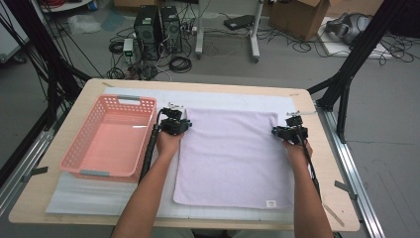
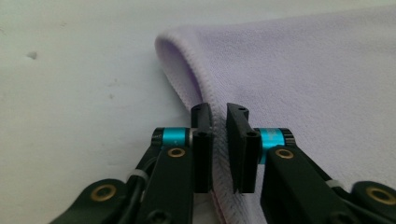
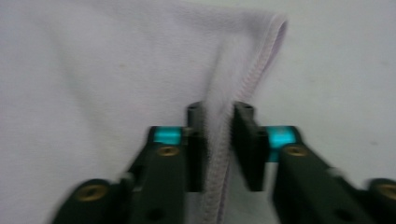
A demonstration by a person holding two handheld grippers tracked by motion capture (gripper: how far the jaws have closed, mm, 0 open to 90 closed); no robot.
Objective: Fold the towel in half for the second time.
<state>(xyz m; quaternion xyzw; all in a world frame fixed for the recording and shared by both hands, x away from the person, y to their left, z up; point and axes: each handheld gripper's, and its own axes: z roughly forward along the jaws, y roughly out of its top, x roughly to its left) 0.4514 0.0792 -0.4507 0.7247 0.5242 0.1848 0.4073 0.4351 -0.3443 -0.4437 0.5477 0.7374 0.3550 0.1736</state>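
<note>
Two grippers, both pinching the towel, one at each far corner. We see the towel lying flat on a white mat that covers most of the table, right of the middle, with its near edge close to the table's near edge and a small white tag by its near right corner.

The left gripper sits at the towel's far left corner. In the left gripper view its jaws are nearly together around the stitched left hem, with a thin slit of cloth between them (the corner ahead of them curls up off the mat). We read it as clamped on the towel.

The right gripper sits at the far right corner. In the right gripper view (blurry) the hem runs up between the two jaws as a raised ridge, and the jaws are close on it. We read it as clamped too.

Both hands lie low over the towel's side edges, with the forearms coming in from the near edge.

A pink basket stands on the left half of the table, just beside the left gripper and apart from the towel's left edge.
</note>
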